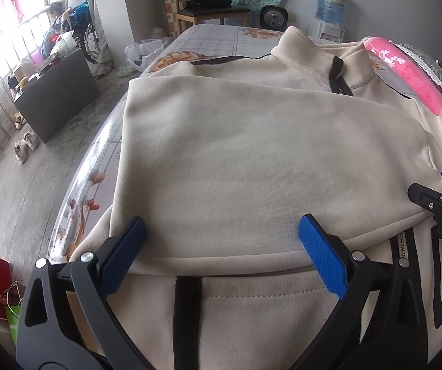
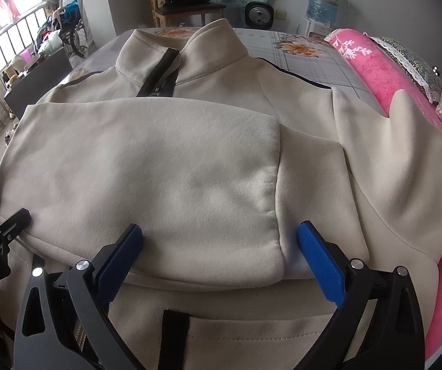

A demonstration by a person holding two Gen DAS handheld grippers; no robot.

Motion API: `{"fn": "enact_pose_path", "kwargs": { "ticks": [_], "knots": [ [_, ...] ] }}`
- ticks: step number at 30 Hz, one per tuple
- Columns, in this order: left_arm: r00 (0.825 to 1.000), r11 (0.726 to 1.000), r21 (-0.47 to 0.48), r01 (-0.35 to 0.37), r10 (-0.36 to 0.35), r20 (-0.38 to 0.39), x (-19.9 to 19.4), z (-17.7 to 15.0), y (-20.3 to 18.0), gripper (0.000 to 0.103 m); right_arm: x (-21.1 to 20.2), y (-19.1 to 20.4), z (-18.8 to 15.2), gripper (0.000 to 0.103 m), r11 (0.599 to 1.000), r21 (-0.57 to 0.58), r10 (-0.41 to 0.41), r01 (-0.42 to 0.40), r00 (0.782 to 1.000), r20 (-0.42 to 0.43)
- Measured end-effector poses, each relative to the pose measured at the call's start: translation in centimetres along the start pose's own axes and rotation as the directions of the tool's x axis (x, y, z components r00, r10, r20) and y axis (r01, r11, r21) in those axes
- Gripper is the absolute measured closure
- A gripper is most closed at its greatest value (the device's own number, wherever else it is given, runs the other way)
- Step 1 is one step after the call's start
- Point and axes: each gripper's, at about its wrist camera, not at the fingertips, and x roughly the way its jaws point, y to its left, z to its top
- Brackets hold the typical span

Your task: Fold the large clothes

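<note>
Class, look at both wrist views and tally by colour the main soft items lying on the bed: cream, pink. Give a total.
Cream: 1, the jacket
Pink: 1, the rolled blanket
Total: 2

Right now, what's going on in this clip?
A person with a gripper in each hand is folding a cream zip-up jacket spread on a bed. One sleeve is already folded across the chest. The left gripper and right gripper sit side by side at the sleeve's near edge, jaws open, neither visibly clamping cloth. The collar points away.
</note>
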Motion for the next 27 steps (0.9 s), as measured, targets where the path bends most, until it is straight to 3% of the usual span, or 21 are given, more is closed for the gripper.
{"fn": "enact_pose_path", "kwargs": {
  "ticks": [27],
  "knots": [
    [1.000,1.000,-0.010,-0.005,0.004,-0.005,0.07,0.10,-0.08,0.007,0.22,-0.12,0.33,0.006,1.000,-0.006,0.004,-0.004,0.999,-0.032]
  ]
}}
